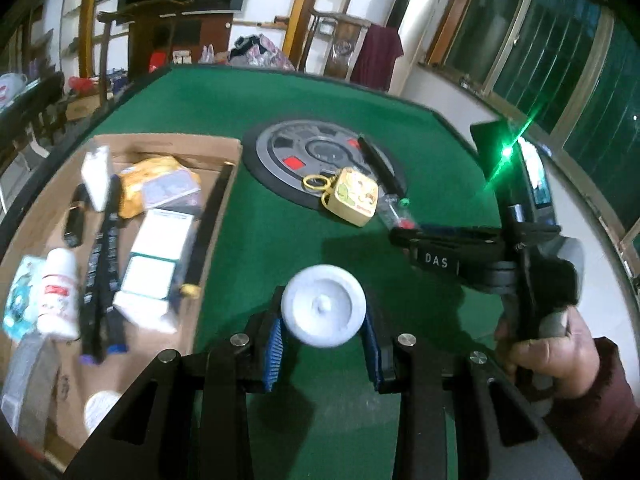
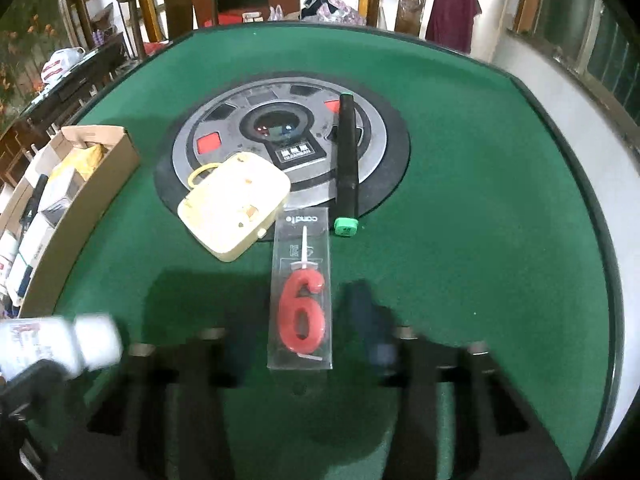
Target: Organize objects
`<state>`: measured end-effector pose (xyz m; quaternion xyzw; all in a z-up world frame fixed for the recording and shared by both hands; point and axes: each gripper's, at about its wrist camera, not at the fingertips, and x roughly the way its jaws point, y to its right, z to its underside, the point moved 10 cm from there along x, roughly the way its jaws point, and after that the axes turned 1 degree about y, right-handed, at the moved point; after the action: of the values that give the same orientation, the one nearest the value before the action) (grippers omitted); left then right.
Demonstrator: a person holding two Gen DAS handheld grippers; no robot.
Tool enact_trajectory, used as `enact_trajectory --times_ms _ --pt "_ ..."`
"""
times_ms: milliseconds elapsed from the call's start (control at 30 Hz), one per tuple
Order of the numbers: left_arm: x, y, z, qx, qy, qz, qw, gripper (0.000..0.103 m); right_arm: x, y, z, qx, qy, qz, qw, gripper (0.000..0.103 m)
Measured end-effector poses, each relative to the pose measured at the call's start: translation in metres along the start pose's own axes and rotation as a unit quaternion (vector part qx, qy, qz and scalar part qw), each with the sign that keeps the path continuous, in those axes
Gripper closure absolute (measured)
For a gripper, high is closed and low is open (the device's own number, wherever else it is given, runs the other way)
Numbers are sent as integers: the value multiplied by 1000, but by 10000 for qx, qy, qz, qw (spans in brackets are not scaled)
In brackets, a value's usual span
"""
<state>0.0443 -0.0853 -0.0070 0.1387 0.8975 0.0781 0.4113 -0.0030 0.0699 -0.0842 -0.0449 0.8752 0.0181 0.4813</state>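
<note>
The left hand-held gripper [image 1: 323, 346] has its blue pads pressed on both sides of a white bottle [image 1: 323, 311], seen cap-first and lifted over the green bench [image 1: 280, 92]. To its left sits a cardboard box [image 1: 168, 146] crowded with packets, cartons and pens. The right hand-held gripper [image 2: 304, 344] straddles a clear case holding a red number-six candle [image 2: 302, 312]; its fingers are blurred, so whether they actually pinch the case cannot be told. Just ahead of it lie a cream case with a yellow ring [image 2: 236, 208] and a black green-capped marker [image 2: 346, 160].
</note>
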Motion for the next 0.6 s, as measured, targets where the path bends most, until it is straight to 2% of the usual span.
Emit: enact_trajectory --times_ms 133,333,467,600 --pt "-29 -8 -3 -137 306 183 9993 74 -15 4 6 316 19 -272 9991 78" --pt "-77 -34 -12 -439 729 321 9959 74 -58 1 10 804 234 -1000 9915 78" --pt "-106 -63 -15 -686 954 254 9927 74 -87 -19 9 798 371 -1391 9864 78" --pt "-130 -102 -14 -953 1130 44 9890 74 -109 -58 8 619 415 -1843 9800 78"
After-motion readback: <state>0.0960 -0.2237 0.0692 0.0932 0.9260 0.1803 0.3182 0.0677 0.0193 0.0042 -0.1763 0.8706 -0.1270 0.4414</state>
